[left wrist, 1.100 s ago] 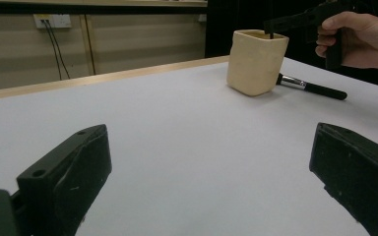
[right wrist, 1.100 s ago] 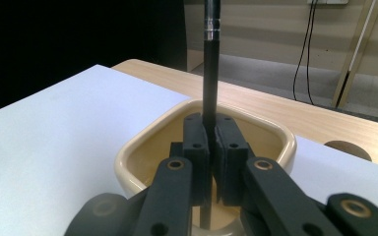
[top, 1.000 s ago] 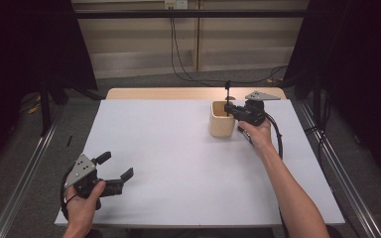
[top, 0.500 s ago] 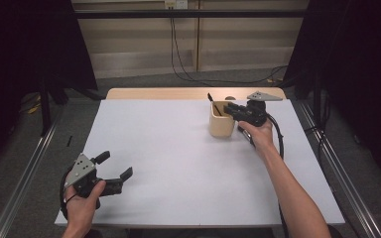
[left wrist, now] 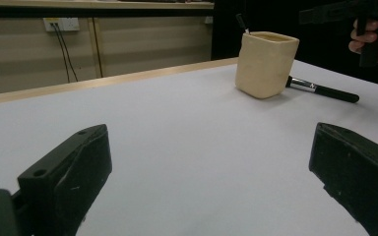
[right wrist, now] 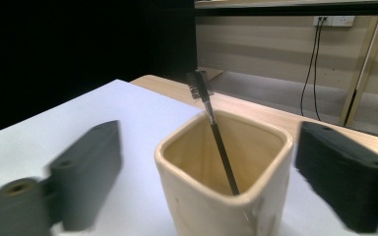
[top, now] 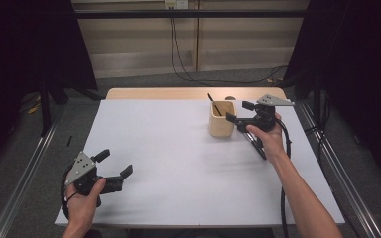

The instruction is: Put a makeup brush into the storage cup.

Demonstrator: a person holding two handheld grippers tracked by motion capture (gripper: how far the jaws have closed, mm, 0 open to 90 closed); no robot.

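Observation:
A cream square cup (top: 222,123) stands at the back right of the white table (top: 178,158). A thin black spoolie brush (top: 213,104) leans inside it, bristle head up. In the right gripper view the brush (right wrist: 215,132) rests against the cup's (right wrist: 211,196) near rim. My right gripper (top: 237,111) is open just right of the cup, its jaws on either side of it and holding nothing. A second black brush (left wrist: 325,90) lies flat on the table by the cup. At the front left, my left gripper (top: 115,162) is open and empty.
A wooden strip (top: 178,93) runs along the table's far edge. Cables hang down the back wall (top: 178,54). Metal rails (top: 25,173) flank the table on both sides. The right gripper's cable (top: 284,148) trails along the forearm.
A second ago my right gripper held the spoolie brush upright over the cup. The brush now leans in the cup, and the gripper has opened and drawn slightly right. The left gripper has not moved.

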